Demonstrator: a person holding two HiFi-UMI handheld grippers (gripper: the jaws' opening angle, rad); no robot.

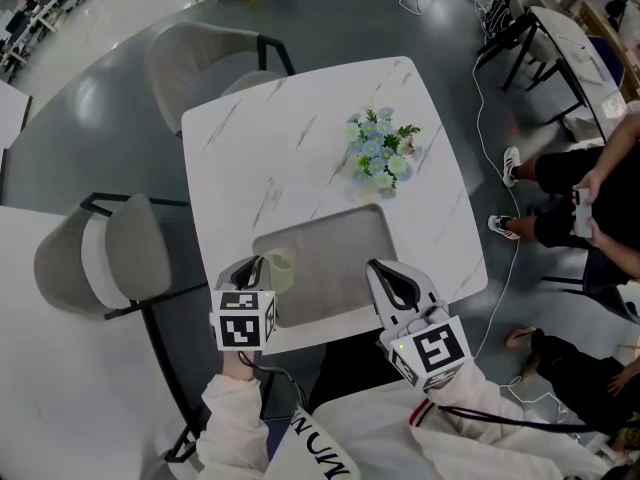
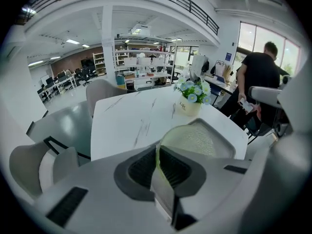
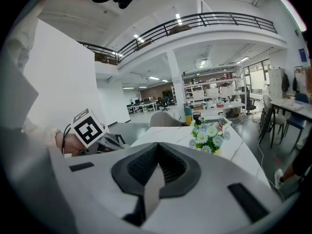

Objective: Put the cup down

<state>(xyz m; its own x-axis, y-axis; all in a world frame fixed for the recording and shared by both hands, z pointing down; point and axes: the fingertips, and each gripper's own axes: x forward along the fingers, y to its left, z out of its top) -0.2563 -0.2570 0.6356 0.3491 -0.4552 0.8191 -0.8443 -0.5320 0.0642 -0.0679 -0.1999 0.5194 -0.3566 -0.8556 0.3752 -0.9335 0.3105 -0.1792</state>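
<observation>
A pale green see-through cup [image 1: 279, 271] is pinched at its rim by my left gripper [image 1: 258, 265], which is shut on it. The cup sits at the left edge of a grey mat [image 1: 335, 253] on the white marble table [image 1: 300, 138]. In the left gripper view the cup [image 2: 191, 140] shows just past the closed jaws of the left gripper [image 2: 157, 152], over the mat [image 2: 231, 139]; whether its base touches I cannot tell. My right gripper [image 1: 378, 268] is shut and empty at the mat's near right side. The right gripper [image 3: 158, 149] holds nothing between its jaws.
A small pot of blue and white flowers [image 1: 383, 154] stands beyond the mat. Grey chairs stand at the left [image 1: 105, 258] and the far side [image 1: 205, 63]. A seated person [image 1: 590, 193] and floor cables [image 1: 480, 88] are to the right.
</observation>
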